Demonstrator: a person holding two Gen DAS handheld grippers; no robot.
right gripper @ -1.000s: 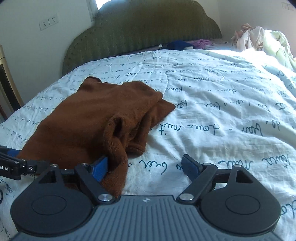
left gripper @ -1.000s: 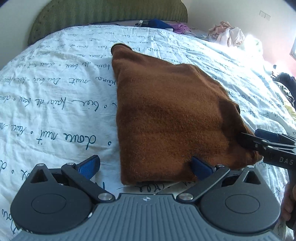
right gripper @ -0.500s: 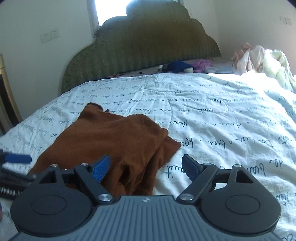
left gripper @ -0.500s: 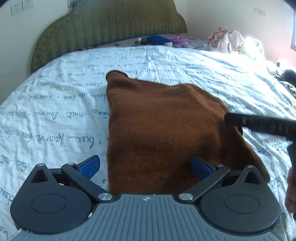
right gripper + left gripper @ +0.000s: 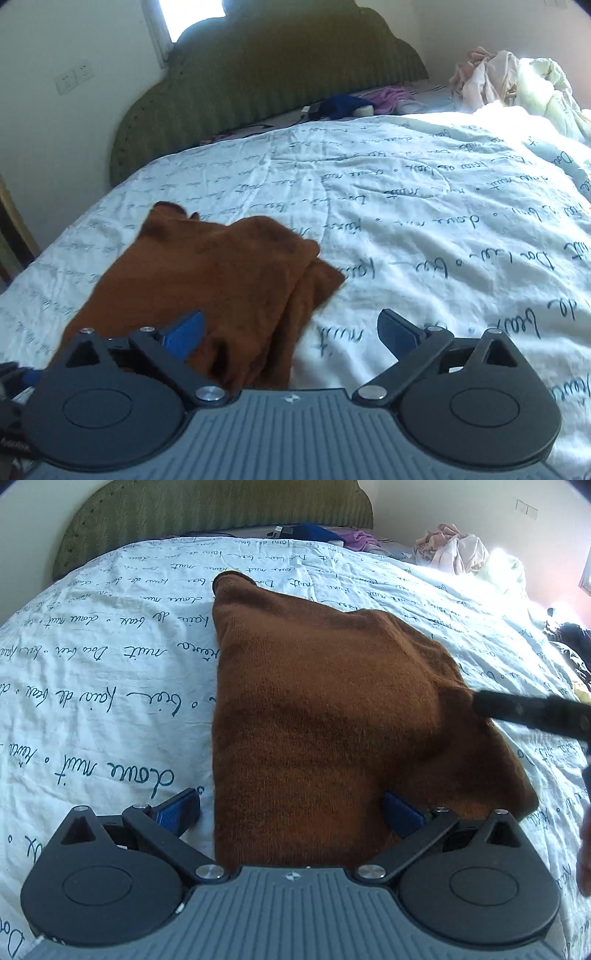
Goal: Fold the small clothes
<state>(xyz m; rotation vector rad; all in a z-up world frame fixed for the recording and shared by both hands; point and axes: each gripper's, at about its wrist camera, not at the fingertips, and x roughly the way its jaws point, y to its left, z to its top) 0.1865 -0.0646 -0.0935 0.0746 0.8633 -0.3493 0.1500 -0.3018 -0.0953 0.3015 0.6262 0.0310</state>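
A brown knit garment [image 5: 325,709] lies folded on the white bedspread; it also shows in the right wrist view [image 5: 221,273], with bunched folds at its right edge. My left gripper [image 5: 291,810] is open, its jaws straddling the garment's near left edge, holding nothing. My right gripper [image 5: 291,328] is open and empty above the garment's near right corner. The right gripper's dark body [image 5: 532,710] reaches in over the garment's right side in the left wrist view.
The white bedspread [image 5: 103,664] with blue script covers the bed. A green headboard [image 5: 266,70] stands at the back. Blue and purple clothes [image 5: 354,103] lie by the headboard. A pile of pale clothes [image 5: 517,77] sits at the far right.
Both grippers drew back and rose from the garment's near edge. The right gripper let go of the right corner, which now lies looser on the bed.
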